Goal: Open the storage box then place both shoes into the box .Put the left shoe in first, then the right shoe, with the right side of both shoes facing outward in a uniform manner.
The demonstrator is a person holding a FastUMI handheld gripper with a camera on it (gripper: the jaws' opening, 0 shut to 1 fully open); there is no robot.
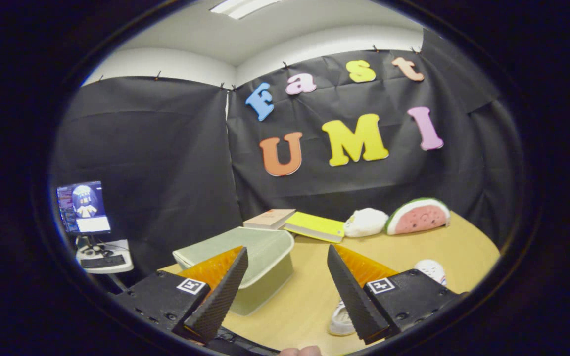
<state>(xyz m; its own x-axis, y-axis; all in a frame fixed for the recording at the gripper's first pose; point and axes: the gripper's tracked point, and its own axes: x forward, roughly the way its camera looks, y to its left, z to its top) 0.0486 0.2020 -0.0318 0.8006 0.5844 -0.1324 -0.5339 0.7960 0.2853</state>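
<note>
A: Right, what is the gripper (287, 277) doing at this moment?

B: It is hanging above the table (309, 291) with its fingers spread wide apart and nothing between them. A fingertip of the person holding it is peeking in just below the fingers.

A: And where are the task's things sitting?

B: Nearest, one white shoe (340, 320) is lying on the table beside the right finger and partly tucked under it. A second white shoe (431, 270) is poking out behind the right finger's mount. The storage box (255, 262) is sitting just past the left finger, pale green, with its lid (238, 247) closed.

A: How is the box going to handle?

B: I am guessing it is light, stiff plastic, so it may slide when pushed. The lid's raised rim nearest the fingers is looking like the best place to pinch and lift. The shoes are probably soft and light; the heel collar seems the safest hold.

A: Anything farther back?

B: Two books (300, 222), a white plush (365, 222) and a watermelon cushion (418, 215) are resting near the wall, and a monitor (83, 206) is glowing off to the left on a small stand.
</note>
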